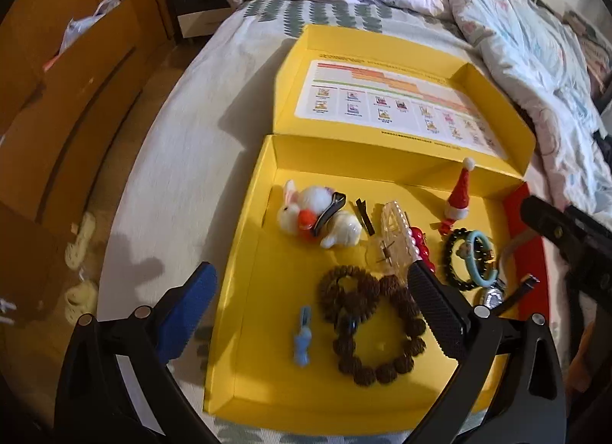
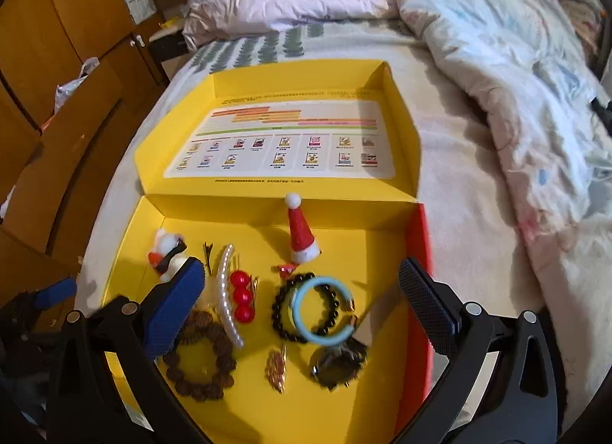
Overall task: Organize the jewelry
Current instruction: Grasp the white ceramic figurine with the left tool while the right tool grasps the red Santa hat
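- Left gripper [image 1: 306, 300]: jaws wide, empty, over the near-left part of the yellow box [image 1: 244, 291].
- Right gripper [image 2: 302, 298]: jaws wide, empty, over the box's near-right part.
- Jewelry lies on the box floor: brown beads [image 1: 355, 321] near edge; black beads [image 2: 306, 304] and blue ring [image 2: 321, 308] toward the right edge; Santa hat [image 2: 300, 230] by the far wall.

1. Warm, fairly dim indoor light is seen in both views; the open yellow cardboard box [image 1: 248, 291] is lit brightest.
2. Soft shadows are cast leftward onto the pale bed sheet [image 1: 183, 161].
3. Straight lines are bowed by fisheye distortion, and the corners are vignetted black.
4. Slight motion blur is seen throughout.
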Demonstrator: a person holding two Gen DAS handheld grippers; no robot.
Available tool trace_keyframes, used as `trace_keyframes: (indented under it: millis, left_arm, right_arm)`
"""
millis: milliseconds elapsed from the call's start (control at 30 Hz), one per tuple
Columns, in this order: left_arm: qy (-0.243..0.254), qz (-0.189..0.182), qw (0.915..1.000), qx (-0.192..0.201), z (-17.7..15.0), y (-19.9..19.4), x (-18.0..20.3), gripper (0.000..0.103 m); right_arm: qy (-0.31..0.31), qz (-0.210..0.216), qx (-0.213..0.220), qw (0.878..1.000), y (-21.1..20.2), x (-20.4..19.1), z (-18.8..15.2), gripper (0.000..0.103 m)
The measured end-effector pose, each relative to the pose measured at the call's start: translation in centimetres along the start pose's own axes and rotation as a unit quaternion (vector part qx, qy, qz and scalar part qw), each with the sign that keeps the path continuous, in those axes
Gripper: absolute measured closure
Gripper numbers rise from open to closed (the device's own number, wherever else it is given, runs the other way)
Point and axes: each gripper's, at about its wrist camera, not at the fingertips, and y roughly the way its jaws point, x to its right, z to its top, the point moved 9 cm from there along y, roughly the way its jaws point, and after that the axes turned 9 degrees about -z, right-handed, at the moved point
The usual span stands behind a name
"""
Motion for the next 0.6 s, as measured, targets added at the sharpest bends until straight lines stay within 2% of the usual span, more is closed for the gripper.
trace_keyframes:
  millis: [67,233,600]
  left_arm:
    - [0.008,0.001,0.9999,-0.008,0.1,0.9,0.2,0.004]
    - [0.011,0.0,0.9996,-0.027,0.1,2.9,0.1,0.004]
    - [0.015,-0.011,0.9992,-0.035,0.5,4.8,0.9,0.004]
  right_arm:
    - [0.006,0.007,-0.009,1.0,1.0,0.1,0.4,0.005]
    - [-0.005,0.026,-0.045,0.999,3.6,-0.9,0.2,0.019]
    - [-0.009,0.009,-0.073,0.997,7.6,-1.9,-0.4,0.024]
